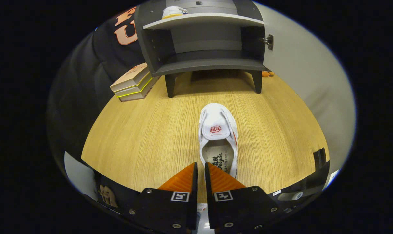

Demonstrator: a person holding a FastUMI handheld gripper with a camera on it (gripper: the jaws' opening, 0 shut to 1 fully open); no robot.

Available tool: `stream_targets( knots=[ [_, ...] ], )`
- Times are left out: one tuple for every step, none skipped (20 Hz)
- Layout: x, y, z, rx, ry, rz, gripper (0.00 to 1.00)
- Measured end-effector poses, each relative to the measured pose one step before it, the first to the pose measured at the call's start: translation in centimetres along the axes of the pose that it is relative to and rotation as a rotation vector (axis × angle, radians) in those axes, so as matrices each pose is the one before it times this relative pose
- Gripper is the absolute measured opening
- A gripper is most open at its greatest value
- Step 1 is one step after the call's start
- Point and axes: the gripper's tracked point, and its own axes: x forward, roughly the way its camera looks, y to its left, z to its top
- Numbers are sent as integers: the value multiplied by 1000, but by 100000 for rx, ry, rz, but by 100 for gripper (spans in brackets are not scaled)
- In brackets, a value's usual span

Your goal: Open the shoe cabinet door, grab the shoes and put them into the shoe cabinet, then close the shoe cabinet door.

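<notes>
We see our gripper point(200, 169) with its two orange fingers point(182, 180) drawn almost together, a thin gap between them and nothing held. The heel of the white shoe point(218, 136) lies just ahead of the tips, slightly toward the right finger, its toe pointing at the shoe cabinet point(203, 42) beyond. The shoe rests flat on the desk point(144, 136), well apart from the cabinet.

The cabinet door point(300, 71) stands swung open to the right, and another shoe point(173, 11) already sits on the upper shelf, so we judge this one is the remaining shoe to fetch.

The main risk, as we read it, is approaching with fingers this close: they would butt the heel and shove the shoe forward instead of straddling its wall. Pinching only the soft heel rim could let the shoe sag or twist and slip out on the way. Carried tilted, its toe could catch the shelf edge. A stack of books point(133, 84) sits beside the cabinet's left leg, clear of our line.
</notes>
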Motion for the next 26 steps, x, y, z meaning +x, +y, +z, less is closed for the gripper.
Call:
stream_targets(
  knots=[
    [462,111,-122,-3,863,431,14],
    [463,241,187,-162,244,1071,13],
    [294,159,-67,-680,1094,411,12],
    [104,92,190,-1257,126,226,12],
    [-68,84,48,-923,375,83,12],
    [-183,35,46,-466,167,116,12],
    [-209,125,45,22,127,296,12],
    [-249,-18,-21,290,151,59,12],
    [-265,-26,153,578,-808,-263,12],
    [-103,-79,151,598,-567,-194,12],
    [-129,18,-201,508,600,37,12],
    [85,-23,-8,515,252,-215,12],
    [1,-41,210,222,-369,-308,13],
    [-92,-97,38,-266,-17,39,13],
    [-26,-169,-257,-48,982,-670,13],
    [-9,-132,114,646,-877,-25,13],
    [61,-63,-204,150,1224,-258,13],
    [-139,1,-85,34,471,216,14],
    [93,-32,262,-227,-739,-435,14],
    [197,-35,-78,-595,928,32,14],
    [153,30,-26,-350,-283,-126,14],
    [172,-54,118,16,288,-57,14],
    [66,108,120,465,-462,184,14],
    [221,-65,210,87,-90,1,14],
    [195,44,-22,163,743,234,14],
    [183,51,214,351,-10,334,14]
  ],
)
